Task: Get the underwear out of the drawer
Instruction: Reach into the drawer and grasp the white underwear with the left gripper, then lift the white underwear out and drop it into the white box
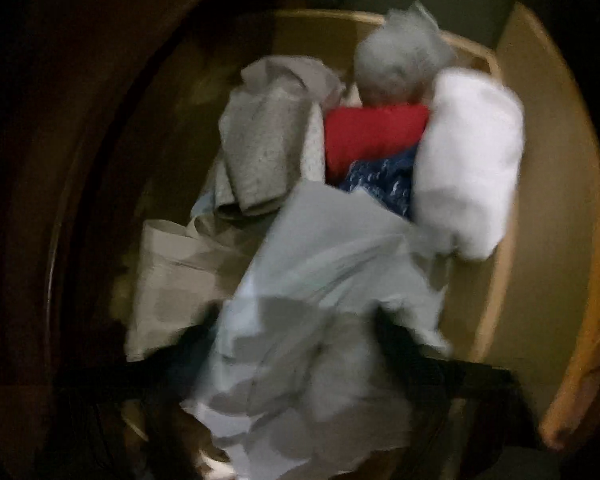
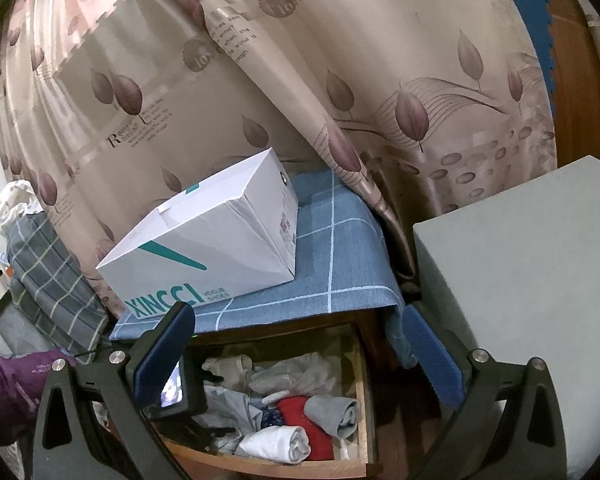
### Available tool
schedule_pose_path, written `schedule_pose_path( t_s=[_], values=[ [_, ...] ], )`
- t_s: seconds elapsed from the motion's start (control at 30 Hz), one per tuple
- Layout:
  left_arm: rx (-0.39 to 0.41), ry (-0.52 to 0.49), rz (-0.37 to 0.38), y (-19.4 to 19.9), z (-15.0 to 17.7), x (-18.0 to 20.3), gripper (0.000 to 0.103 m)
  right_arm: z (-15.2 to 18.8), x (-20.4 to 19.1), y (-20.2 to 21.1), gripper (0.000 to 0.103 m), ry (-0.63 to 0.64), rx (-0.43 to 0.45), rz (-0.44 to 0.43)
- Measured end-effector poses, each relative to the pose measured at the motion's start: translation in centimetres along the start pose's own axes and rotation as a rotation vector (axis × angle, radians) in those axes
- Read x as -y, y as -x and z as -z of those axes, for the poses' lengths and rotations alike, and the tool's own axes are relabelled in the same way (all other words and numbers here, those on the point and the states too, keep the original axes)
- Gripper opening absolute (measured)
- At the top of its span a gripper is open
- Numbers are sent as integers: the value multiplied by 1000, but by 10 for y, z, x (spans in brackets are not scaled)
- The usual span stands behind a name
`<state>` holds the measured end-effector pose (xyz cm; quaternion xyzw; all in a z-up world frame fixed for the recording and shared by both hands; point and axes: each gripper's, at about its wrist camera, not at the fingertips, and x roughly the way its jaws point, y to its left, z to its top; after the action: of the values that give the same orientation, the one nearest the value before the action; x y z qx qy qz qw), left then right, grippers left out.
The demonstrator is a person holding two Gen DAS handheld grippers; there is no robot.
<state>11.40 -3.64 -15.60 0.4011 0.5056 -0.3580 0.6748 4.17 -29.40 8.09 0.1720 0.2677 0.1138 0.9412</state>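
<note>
The wooden drawer (image 2: 365,384) is open and holds several rolled garments: a red one (image 1: 374,136), a white roll (image 1: 470,160), a grey roll (image 1: 396,60), a dark blue patterned piece (image 1: 384,184) and beige cloth (image 1: 266,136). My left gripper (image 1: 300,360) is down in the drawer, shut on a pale blue-grey underwear (image 1: 324,280) that drapes over its dark fingers. This view is blurred. My right gripper (image 2: 296,336) is open and empty, held above the drawer; its blue pads (image 2: 428,352) stand wide apart. The left gripper also shows in the right wrist view (image 2: 204,408).
A white shoe box (image 2: 220,236) lies on the blue checked cloth (image 2: 340,248) on top of the cabinet. A leaf-print curtain (image 2: 300,60) hangs behind. A grey-green block (image 2: 520,272) stands at the right. A checked pillow (image 2: 48,272) lies at the left.
</note>
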Motion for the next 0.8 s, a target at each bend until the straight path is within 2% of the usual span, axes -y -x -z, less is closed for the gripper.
schedule_pose_path(
  t_s=[0.07, 0.1, 0.17, 0.27, 0.37, 0.5, 0.67, 0.8],
  values=[
    [1, 76, 6, 8, 0, -9, 22, 0, 0, -1, 103, -5, -3, 1],
    [10, 81, 7, 12, 1, -9, 17, 0, 0, -2, 103, -7, -7, 2],
    [20, 97, 10, 23, 5, -5, 14, 0, 0, -3, 103, -6, -10, 4],
    [74, 112, 7, 48, 10, 0, 13, 1, 0, -2, 103, 0, -5, 10],
    [147, 179, 6, 86, 20, -9, 13, 1, 1, -3, 103, -3, -7, 15],
    [238, 257, -32, 131, 35, -7, 13, 1, 1, -4, 103, -4, -8, 16],
    [400, 385, -52, 188, 45, -16, 13, 2, -3, -4, 103, 23, -11, 25],
    [474, 427, -74, 209, 44, -19, 13, 3, -7, -5, 103, 50, -16, 33]
  ],
)
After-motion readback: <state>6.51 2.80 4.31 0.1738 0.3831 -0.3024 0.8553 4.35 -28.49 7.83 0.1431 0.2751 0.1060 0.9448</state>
